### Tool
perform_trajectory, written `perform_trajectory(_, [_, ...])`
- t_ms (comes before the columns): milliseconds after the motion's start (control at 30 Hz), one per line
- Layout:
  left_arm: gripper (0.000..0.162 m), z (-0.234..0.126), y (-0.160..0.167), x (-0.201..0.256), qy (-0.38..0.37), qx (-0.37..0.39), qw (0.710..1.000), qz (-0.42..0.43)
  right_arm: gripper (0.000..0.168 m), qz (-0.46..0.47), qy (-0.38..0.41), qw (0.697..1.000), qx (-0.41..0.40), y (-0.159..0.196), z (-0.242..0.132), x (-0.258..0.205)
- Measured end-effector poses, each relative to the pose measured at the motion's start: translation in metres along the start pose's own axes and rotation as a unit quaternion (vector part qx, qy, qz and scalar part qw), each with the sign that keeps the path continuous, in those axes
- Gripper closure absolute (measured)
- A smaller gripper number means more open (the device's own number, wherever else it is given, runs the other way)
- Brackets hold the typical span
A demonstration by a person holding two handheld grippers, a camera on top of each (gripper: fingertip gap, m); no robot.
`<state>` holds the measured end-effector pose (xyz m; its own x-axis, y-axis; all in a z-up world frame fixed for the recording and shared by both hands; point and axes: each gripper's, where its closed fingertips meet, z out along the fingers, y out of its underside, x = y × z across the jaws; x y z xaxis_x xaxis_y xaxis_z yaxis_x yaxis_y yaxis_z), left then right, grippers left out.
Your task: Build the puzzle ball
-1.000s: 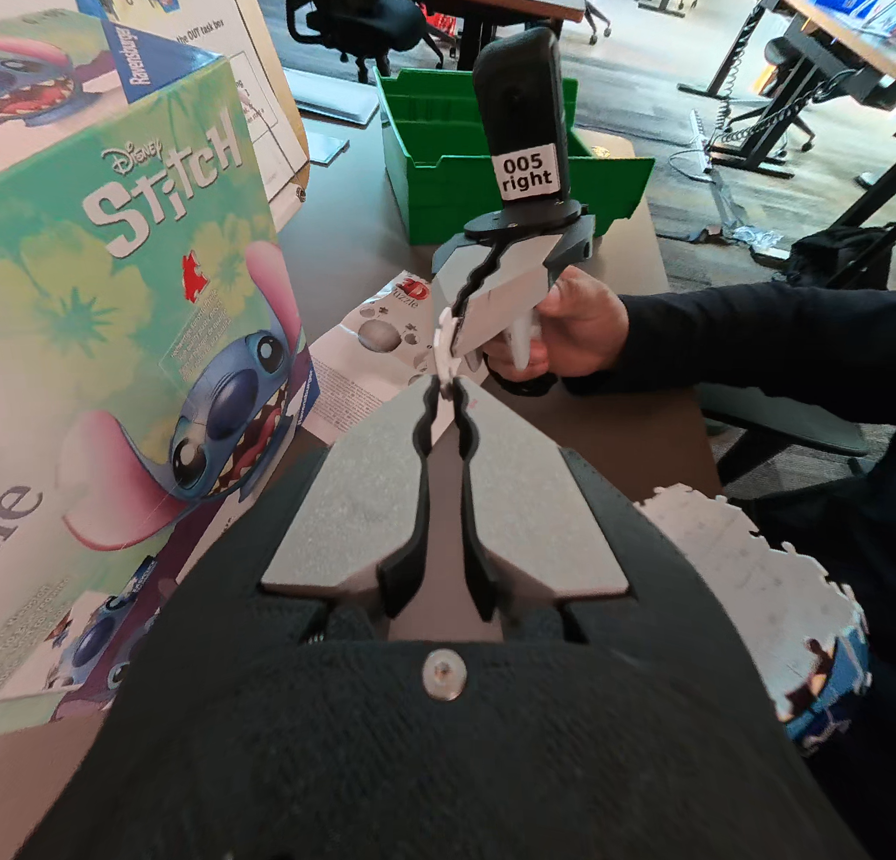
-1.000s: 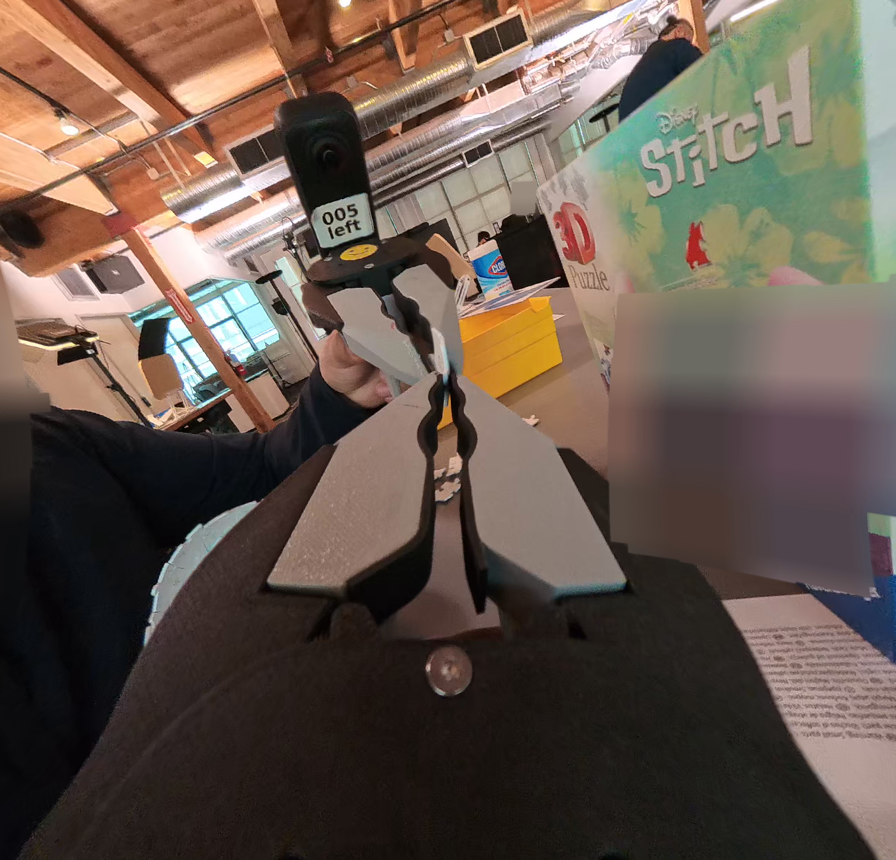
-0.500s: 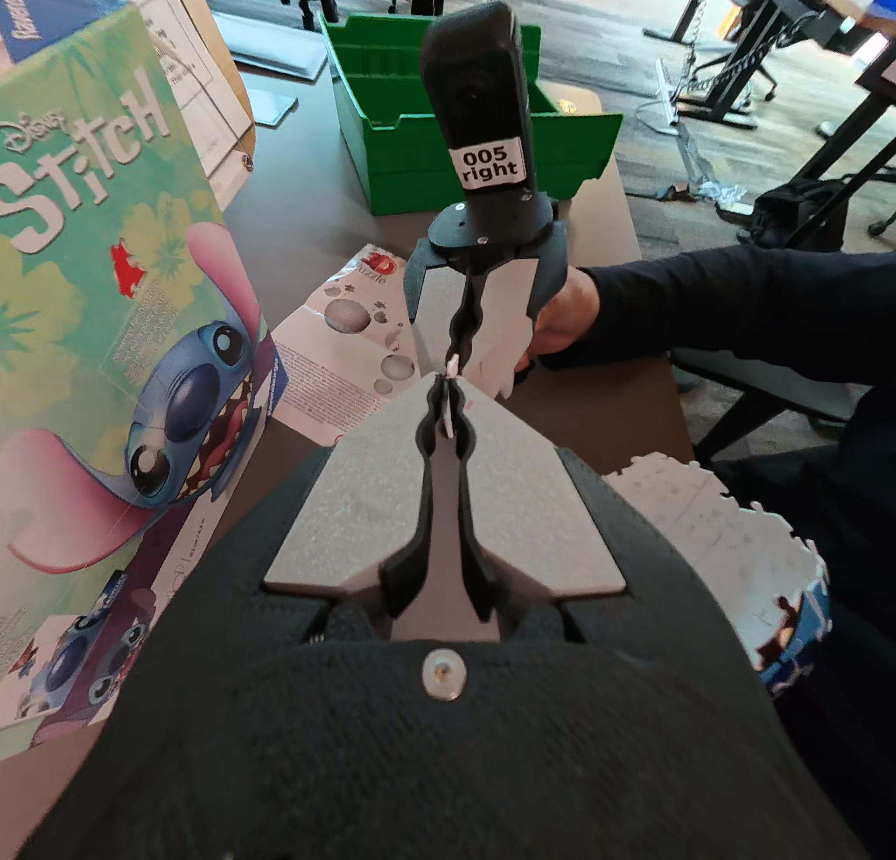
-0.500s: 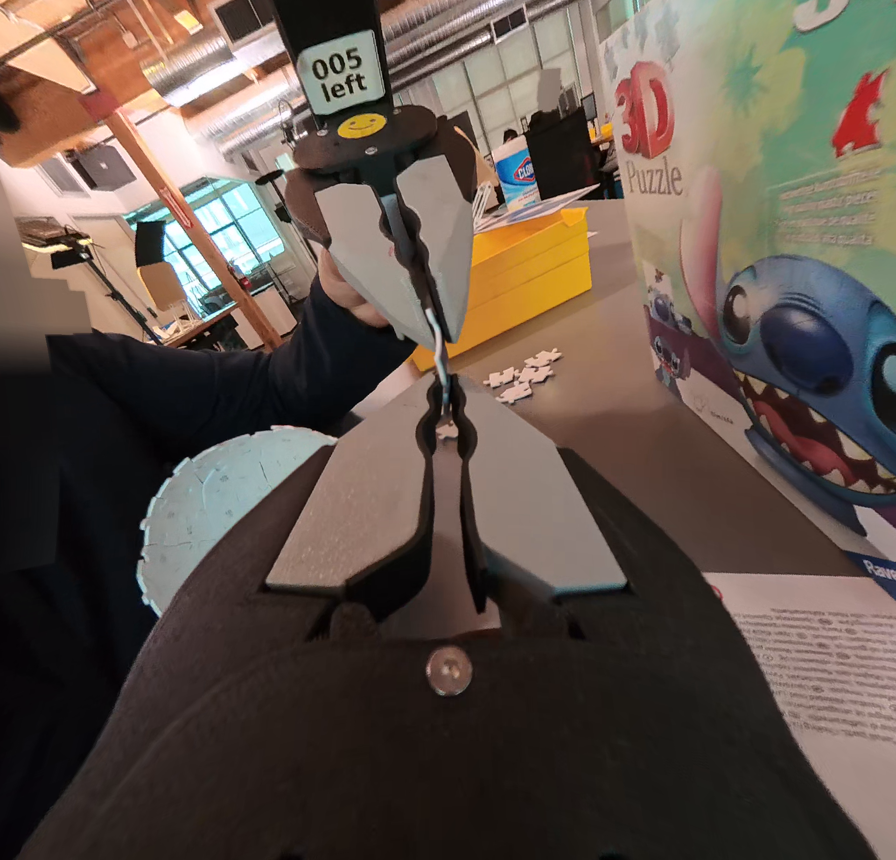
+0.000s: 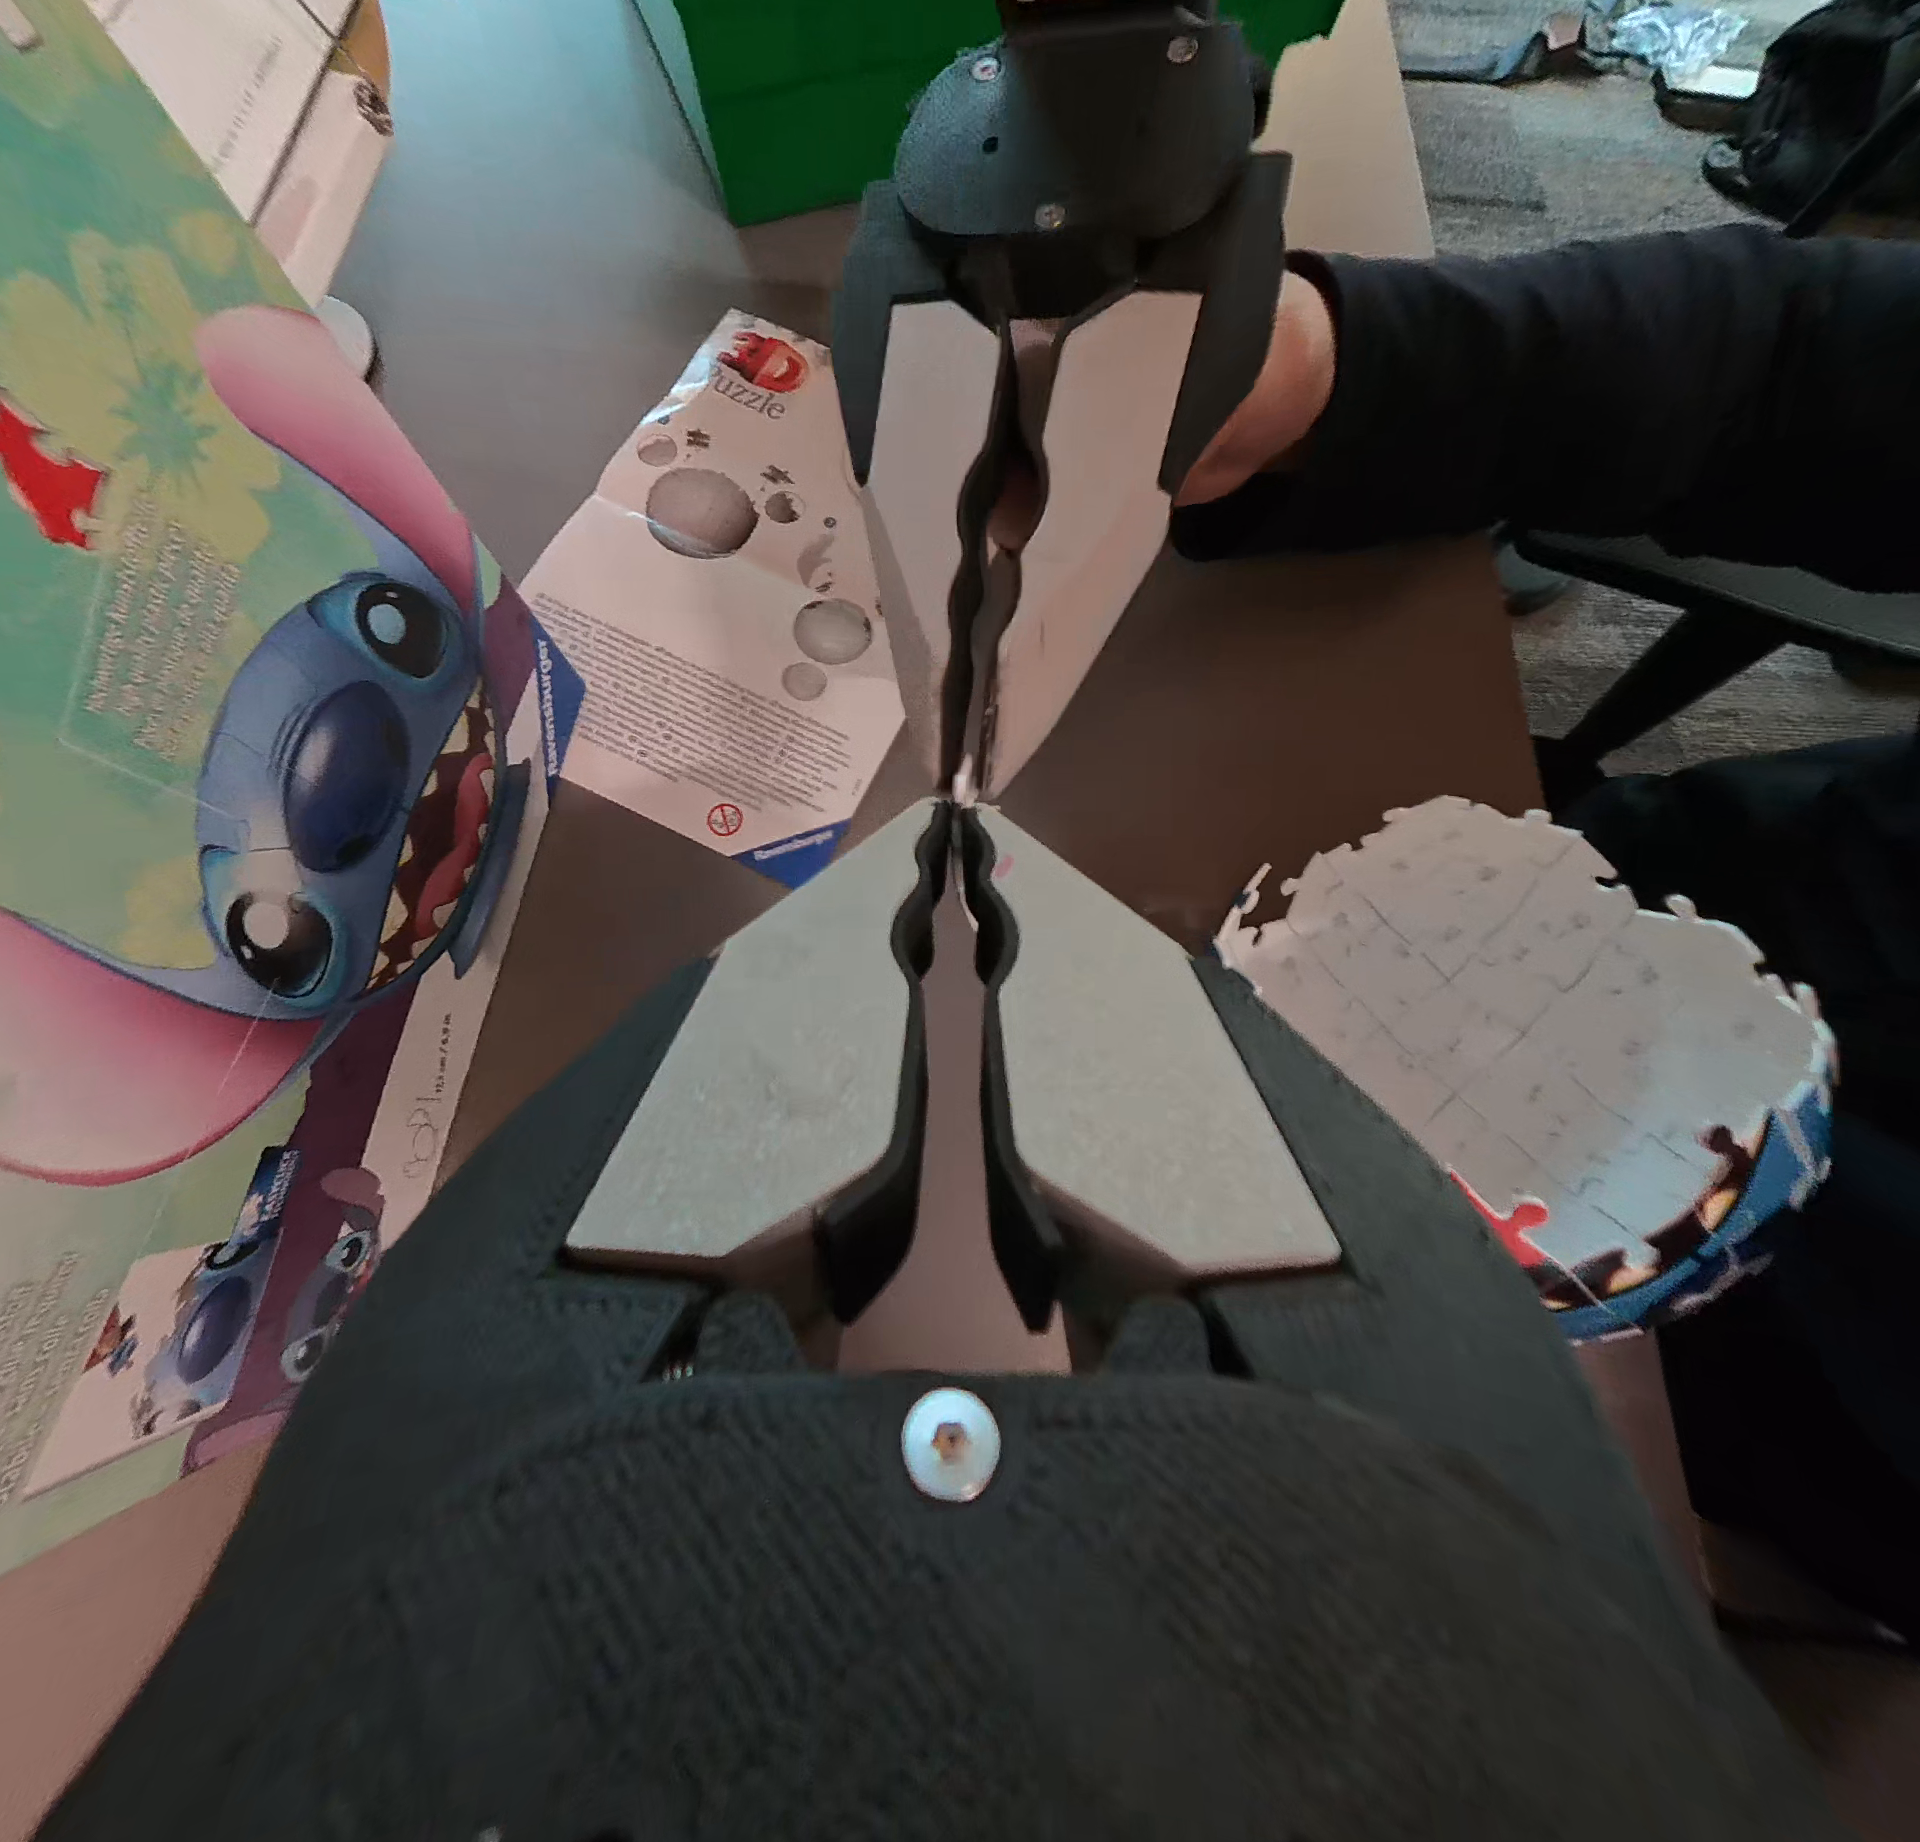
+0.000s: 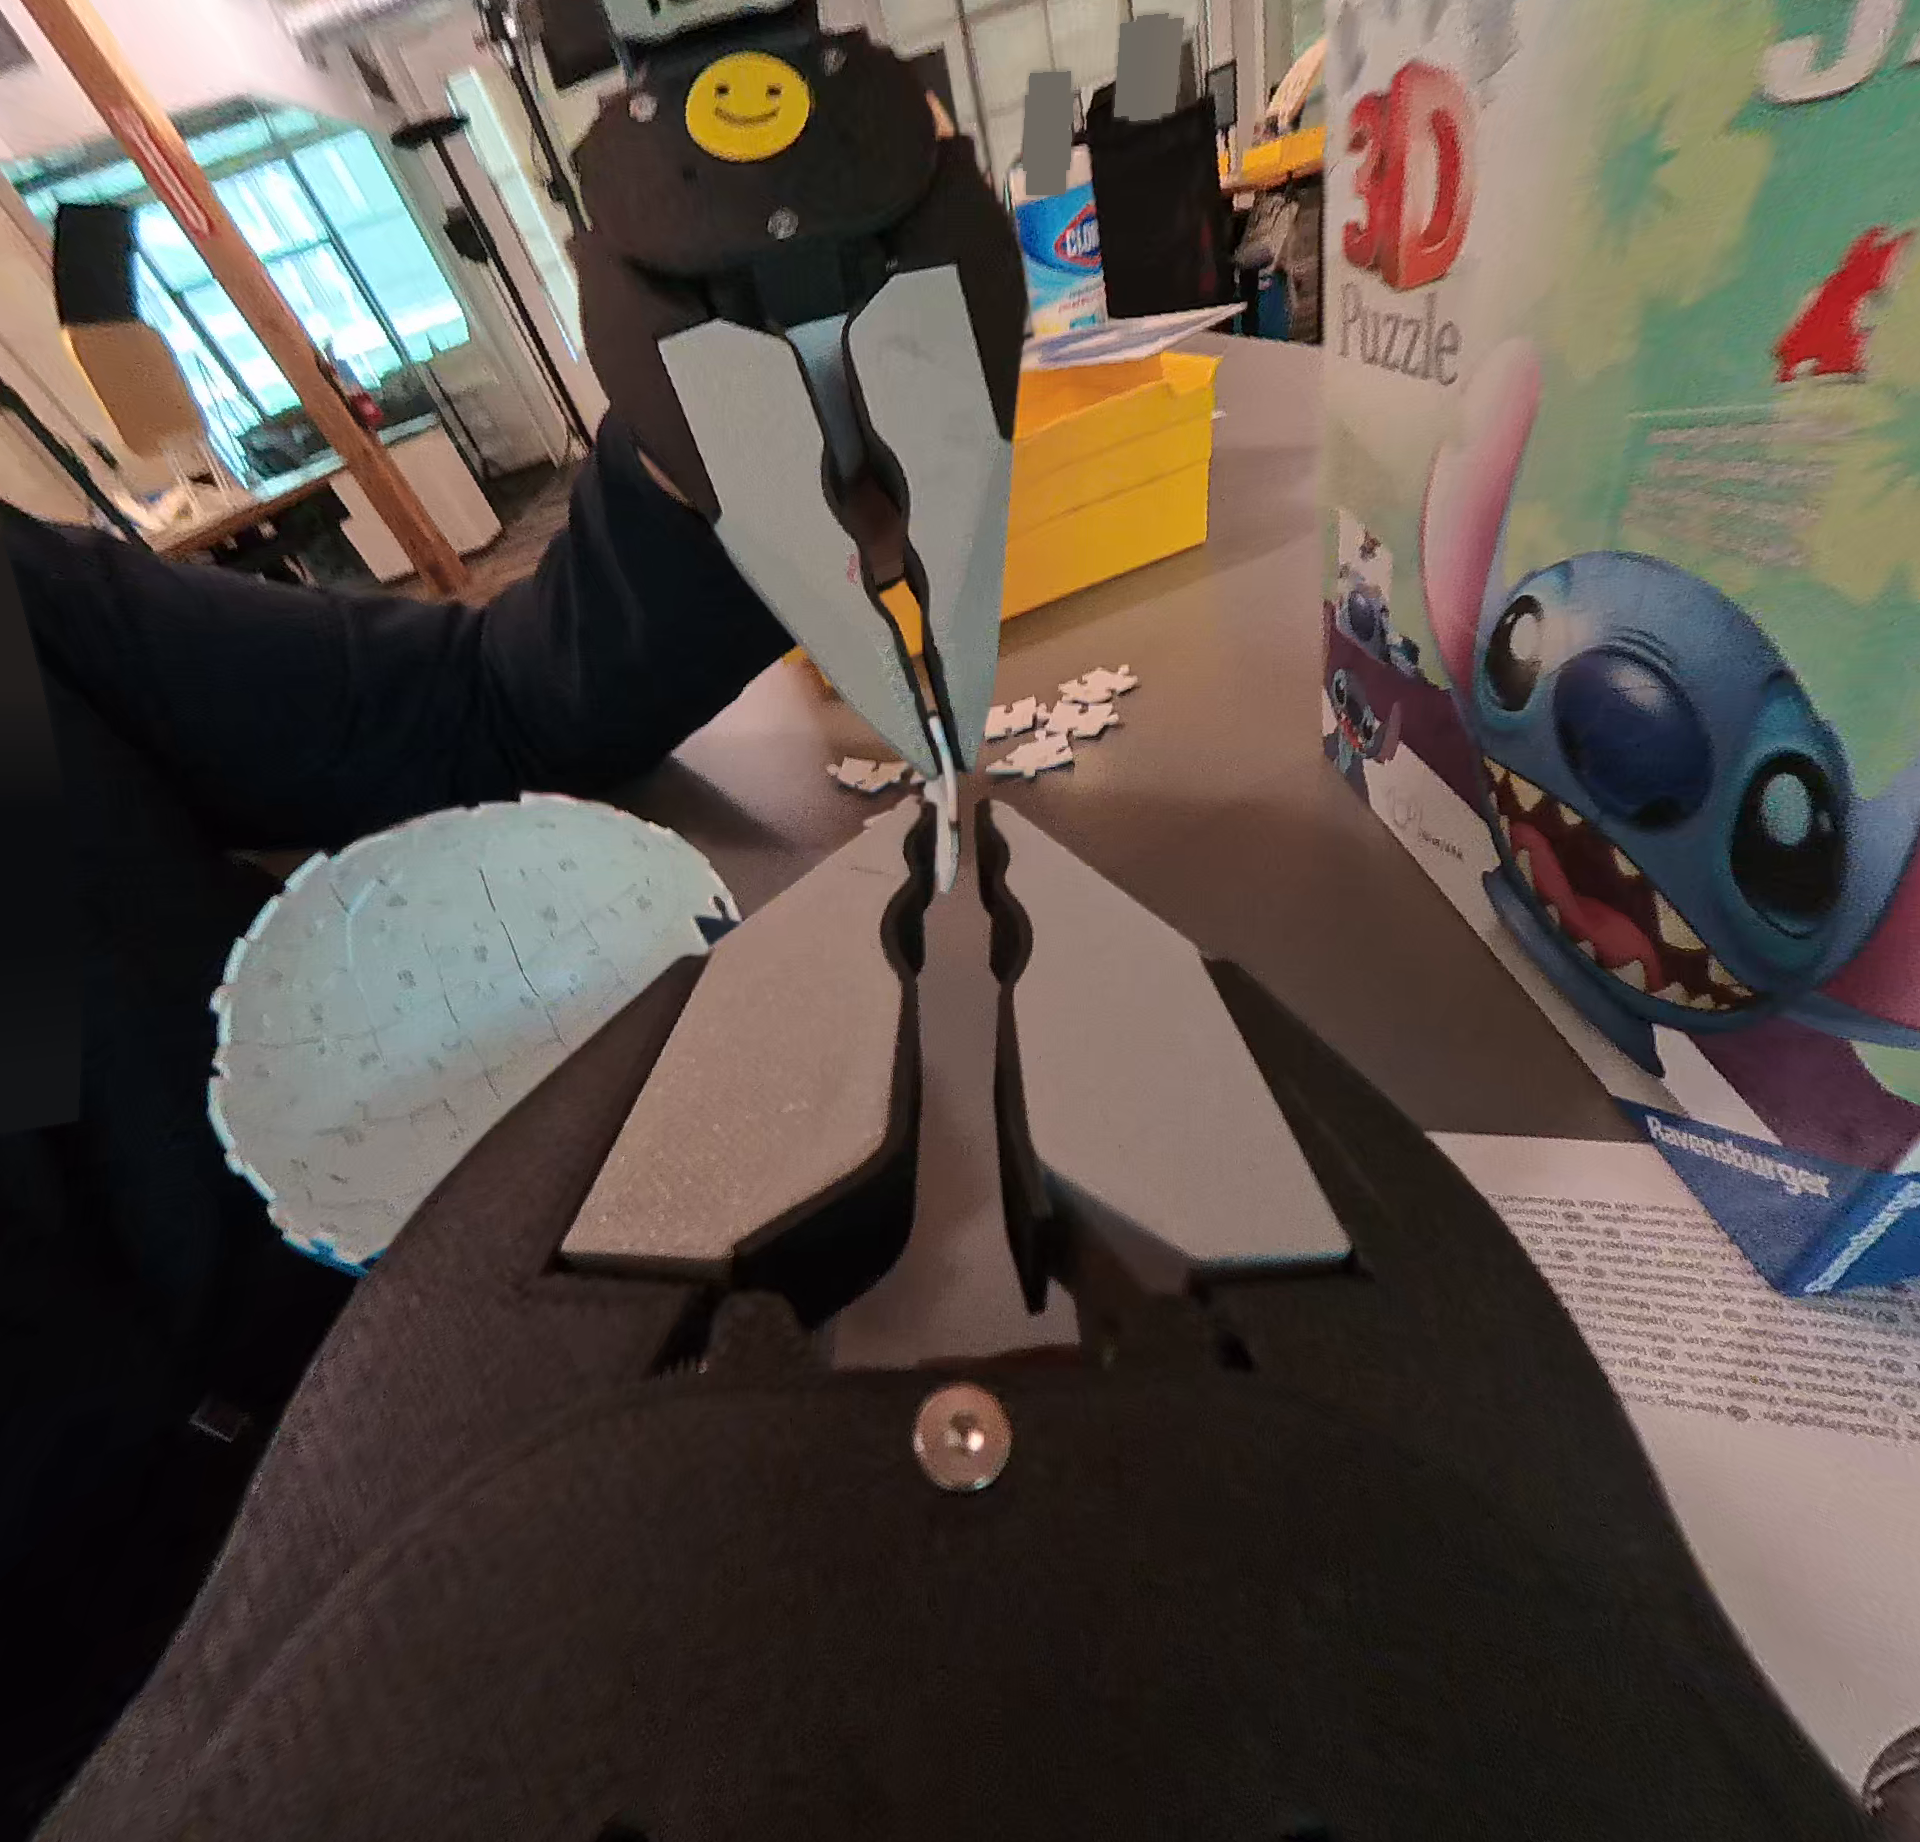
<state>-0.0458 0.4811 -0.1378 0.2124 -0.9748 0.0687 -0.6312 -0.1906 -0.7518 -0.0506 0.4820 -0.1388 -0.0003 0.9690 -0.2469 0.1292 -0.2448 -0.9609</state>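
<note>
My left gripper is shut on a thin white puzzle piece, seen edge-on. My right gripper faces it tip to tip above the table. Its jaws stand slightly apart around the other end of the piece, with a gap on the right side. In the right wrist view the left gripper points down at the piece. In the left wrist view the right gripper does the same. The half-built puzzle ball, an open white bowl with a blue outside, rests near the person's lap.
The puzzle box stands upright beside the grippers. An instruction leaflet lies flat on the brown table. Loose white pieces lie near a yellow bin. A green bin sits at the far end. My two grippers' fingertips are within a few centimetres of each other.
Both grippers have drawn closer together and tilted down toward the table. The right gripper's jaws have parted a little around the piece, while the left stays clamped.
</note>
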Motion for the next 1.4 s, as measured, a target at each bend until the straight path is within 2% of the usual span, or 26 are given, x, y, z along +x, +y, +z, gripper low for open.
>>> perform_trajectory(100, [0.162, 0.006, 0.001, 0.007, 0.021, -0.002, 1.0, -0.002, 0.168, -0.017, -0.004, 0.999, -0.031, 0.01, 0.007, -0.006])
perform_trajectory(400, [0.16, 0.01, 0.015, 0.0, 0.008, -0.041, 0.999, -0.006, 0.168, -0.017, 0.05, 0.996, -0.073, 0.024, 0.007, 0.005])
perform_trajectory(667, [0.157, 0.009, 0.017, 0.005, 0.023, -0.048, 0.999, -0.004, 0.168, 0.084, 0.113, 0.989, -0.03, 0.024, -0.02, -0.012])
perform_trajectory(933, [0.162, 0.005, 0.024, 0.012, 0.031, -0.061, 0.998, -0.012, 0.168, 0.044, 0.216, 0.973, -0.068, 0.021, -0.057, -0.057])
perform_trajectory(1100, [0.162, -0.003, 0.035, 0.017, 0.022, -0.054, 0.998, -0.018, 0.168, 0.084, 0.215, 0.971, -0.057, 0.04, -0.07, -0.072])
perform_trajectory(1300, [0.162, -0.003, 0.048, 0.03, 0.044, -0.017, 0.996, -0.071, 0.168, 0.096, 0.216, 0.971, -0.026, 0.046, -0.087, -0.08])
perform_trajectory(1400, [0.162, -0.004, 0.055, 0.025, 0.015, -0.005, 0.997, -0.08, 0.168, 0.103, 0.208, 0.973, -0.009, 0.045, -0.093, -0.085])
